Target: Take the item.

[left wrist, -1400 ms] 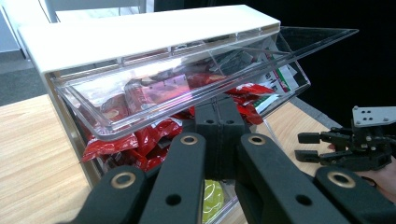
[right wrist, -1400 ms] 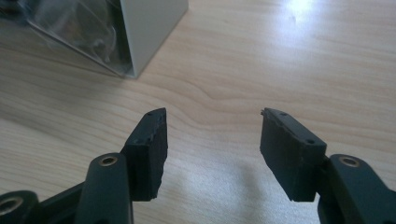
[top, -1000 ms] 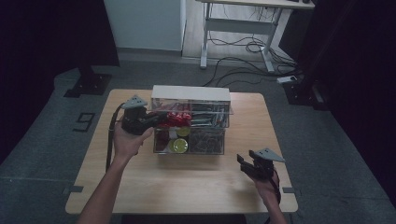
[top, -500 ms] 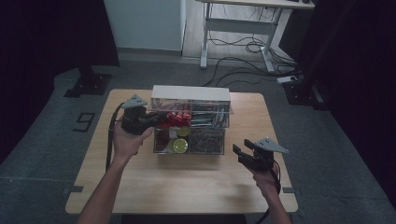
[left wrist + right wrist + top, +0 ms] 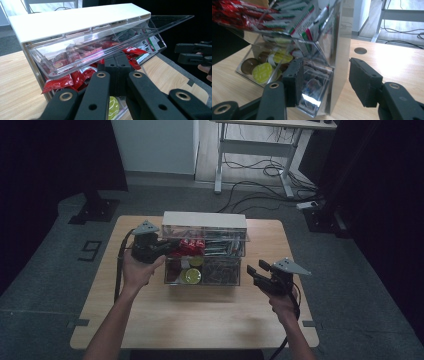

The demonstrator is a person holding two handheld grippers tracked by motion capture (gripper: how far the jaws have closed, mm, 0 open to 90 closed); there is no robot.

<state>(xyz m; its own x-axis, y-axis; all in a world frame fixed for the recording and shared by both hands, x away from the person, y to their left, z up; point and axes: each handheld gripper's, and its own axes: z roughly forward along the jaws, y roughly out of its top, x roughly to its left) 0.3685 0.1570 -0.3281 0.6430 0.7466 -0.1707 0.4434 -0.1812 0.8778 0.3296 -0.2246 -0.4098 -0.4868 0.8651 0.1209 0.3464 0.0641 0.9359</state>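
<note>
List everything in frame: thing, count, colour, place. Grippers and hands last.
table: 1, light wood, centre of the high view.
organizer box: 1, white top with clear tilt-out bins, far middle of the table.
red sachets: many, red, upper bin on the left gripper's side.
striped sachets: many, white with green and red, upper bin on the right gripper's side.
coffee pods: several, yellow-green and brown, lower bin.
desk frame: 1, white, on the floor beyond the table, with cables beneath.
left gripper: 1, black, jaws shut at the box's red-sachet bin.
right gripper: 1, black, jaws apart with nothing between the pads, beside the box's right end; they have just been closing.
hands: 2, one behind each gripper.
</note>
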